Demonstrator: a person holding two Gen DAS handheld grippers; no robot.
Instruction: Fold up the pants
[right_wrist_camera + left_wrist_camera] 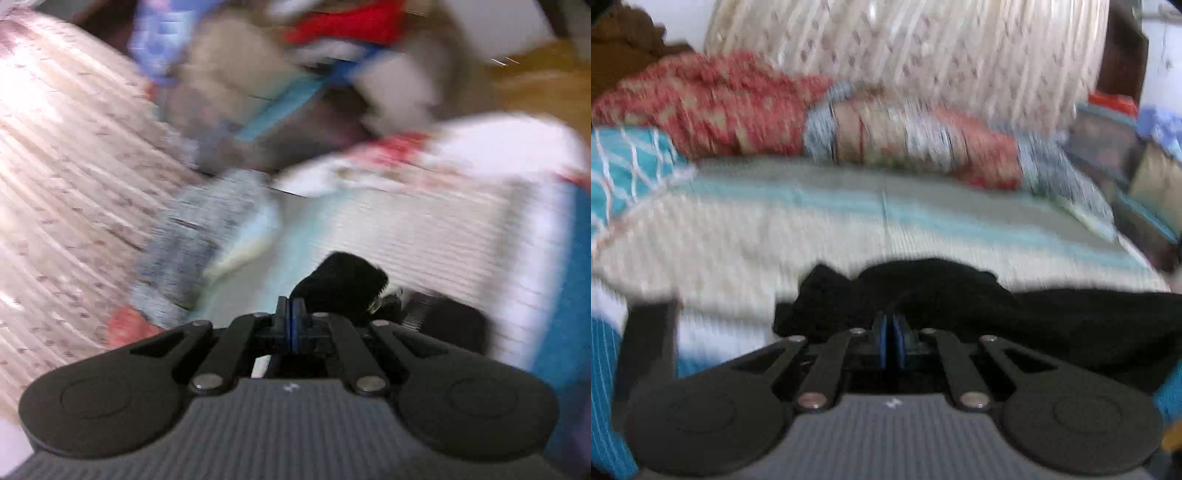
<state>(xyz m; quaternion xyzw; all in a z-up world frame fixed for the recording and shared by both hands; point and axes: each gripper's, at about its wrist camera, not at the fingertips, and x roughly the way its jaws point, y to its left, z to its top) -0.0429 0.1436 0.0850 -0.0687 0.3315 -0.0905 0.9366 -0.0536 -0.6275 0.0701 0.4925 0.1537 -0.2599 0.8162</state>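
The black pants (1015, 310) lie bunched in front of my left gripper (892, 325) and stretch off to the right over the striped bed cover (775, 251). The left gripper's blue pads are nearly together, shut on a fold of the black cloth. In the right wrist view my right gripper (291, 314) is shut with its blue pads pressed together, and a bunch of the black pants (343, 284) sticks up just right of its tips, held there. Both views are blurred by motion.
A red patterned blanket (713, 107) and a rolled quilt (916, 136) lie at the back of the bed. A large cream patterned bolster (923, 48) stands behind them, also in the right wrist view (66, 177). Piled clothes (314, 55) sit beyond the bed.
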